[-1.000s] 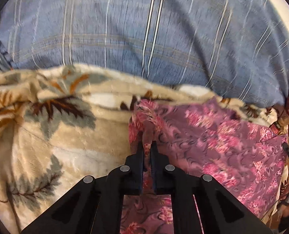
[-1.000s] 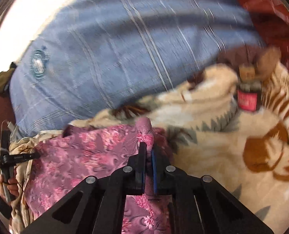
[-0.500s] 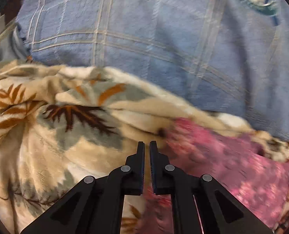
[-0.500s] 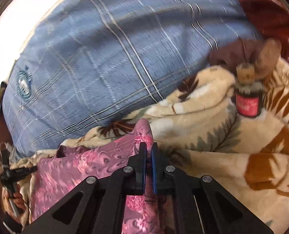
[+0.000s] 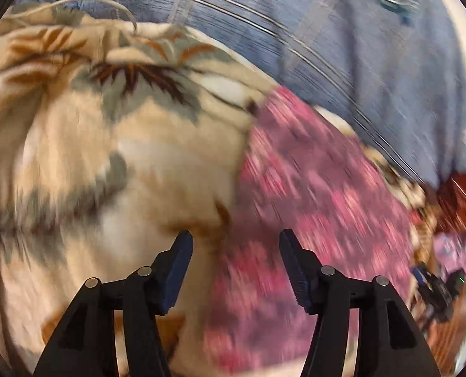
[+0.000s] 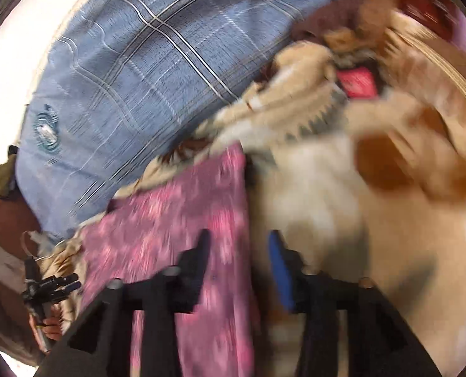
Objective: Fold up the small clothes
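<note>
- Pink-and-purple floral cloth, a small thin garment (image 5: 311,207), lies spread flat on a cream plush blanket with brown and grey leaf print (image 5: 107,157).
- Left gripper (image 5: 236,242) hangs over the garment's left edge, its jaws opening and standing well apart; nothing is pinched between them, with blanket below one finger and pink cloth below the other.
- Right gripper (image 6: 237,245) is over the garment's right edge, jaws likewise opening, the cloth (image 6: 182,220) lying loose beneath them and not clamped.
- Behind the blanket (image 6: 342,220) rises a blue checked fabric with pale stripes (image 6: 132,72), bearing a small round teal emblem (image 6: 46,128).
- A pink-labelled object (image 6: 357,83) sits at the blanket's far edge; it is too blurred to name, perhaps a small bottle.
</note>
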The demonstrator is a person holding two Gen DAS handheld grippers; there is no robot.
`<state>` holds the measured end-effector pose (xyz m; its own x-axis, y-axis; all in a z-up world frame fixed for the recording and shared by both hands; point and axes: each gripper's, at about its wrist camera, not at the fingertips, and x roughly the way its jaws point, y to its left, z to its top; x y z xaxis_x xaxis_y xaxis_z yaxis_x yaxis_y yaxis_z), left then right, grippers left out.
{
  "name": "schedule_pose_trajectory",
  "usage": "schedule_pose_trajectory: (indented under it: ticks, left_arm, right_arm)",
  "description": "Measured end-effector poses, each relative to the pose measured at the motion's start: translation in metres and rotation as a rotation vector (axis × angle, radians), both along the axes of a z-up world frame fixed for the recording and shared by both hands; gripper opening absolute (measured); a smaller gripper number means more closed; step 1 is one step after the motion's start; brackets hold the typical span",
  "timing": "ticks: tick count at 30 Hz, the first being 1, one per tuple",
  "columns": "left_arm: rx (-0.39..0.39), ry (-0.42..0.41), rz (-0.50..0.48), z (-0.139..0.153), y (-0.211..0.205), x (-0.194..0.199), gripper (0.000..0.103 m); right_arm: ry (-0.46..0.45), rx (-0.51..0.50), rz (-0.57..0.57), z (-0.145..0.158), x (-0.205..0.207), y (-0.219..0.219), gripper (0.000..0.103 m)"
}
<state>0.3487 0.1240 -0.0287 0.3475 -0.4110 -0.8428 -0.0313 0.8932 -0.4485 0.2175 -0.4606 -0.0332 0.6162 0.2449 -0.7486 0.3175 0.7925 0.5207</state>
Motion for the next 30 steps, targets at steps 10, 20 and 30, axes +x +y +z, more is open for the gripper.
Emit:
schedule_pose_trajectory:
  ticks: [10, 20, 30]
  left_arm:
    - [-0.157, 0.097, -0.003, -0.022, 0.015, -0.064, 0.066]
    - [-0.310, 0.020, 0.158, -0.009, 0.004, -0.076, 0.009]
    - [-0.323, 0.142, 0.295, -0.057, 0.026, -0.108, 0.013]
  right_arm:
    - [-0.027, 0.287, -0.017, -0.043, -0.060, 0.021, 0.051]
    - [-0.186, 0.273, -0.048, 0.007, -0.049, 0.017, 0.010]
    - [0.034, 0.073, -0.125, -0.017, -0.052, -0.025, 0.000]
